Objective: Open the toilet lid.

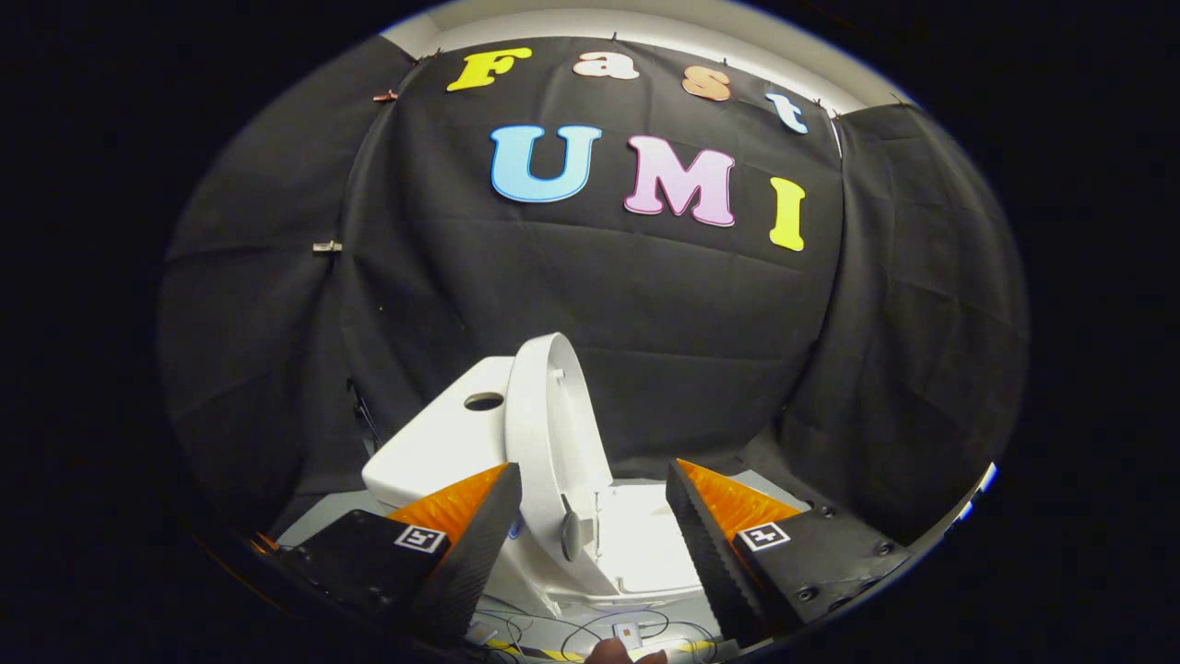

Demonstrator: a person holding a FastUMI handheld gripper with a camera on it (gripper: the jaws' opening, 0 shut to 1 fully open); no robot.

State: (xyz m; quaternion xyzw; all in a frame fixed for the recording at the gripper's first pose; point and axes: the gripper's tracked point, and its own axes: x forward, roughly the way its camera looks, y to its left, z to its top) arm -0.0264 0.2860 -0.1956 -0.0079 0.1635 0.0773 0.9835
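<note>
A white toilet (pixel 636 553) stands just ahead of my fingers, seen from its side. Its lid (pixel 551 424) is raised upright and leans back toward the white tank (pixel 442 443), which has a round hole in its top. The seat and bowl rim lie flat between the fingers. My gripper (pixel 595 544) is open, its fingers spread wide on either side of the toilet and touching nothing. The left finger (pixel 479 535) sits in front of the tank's lower part, the right finger (pixel 701 535) by the bowl's front.
Black cloth walls close in behind and to both sides of the toilet. On the grey floor below the bowl lie thin cables (pixel 590 632) and a small white device (pixel 627 633). Part of a hand (pixel 622 653) shows beneath the fingers.
</note>
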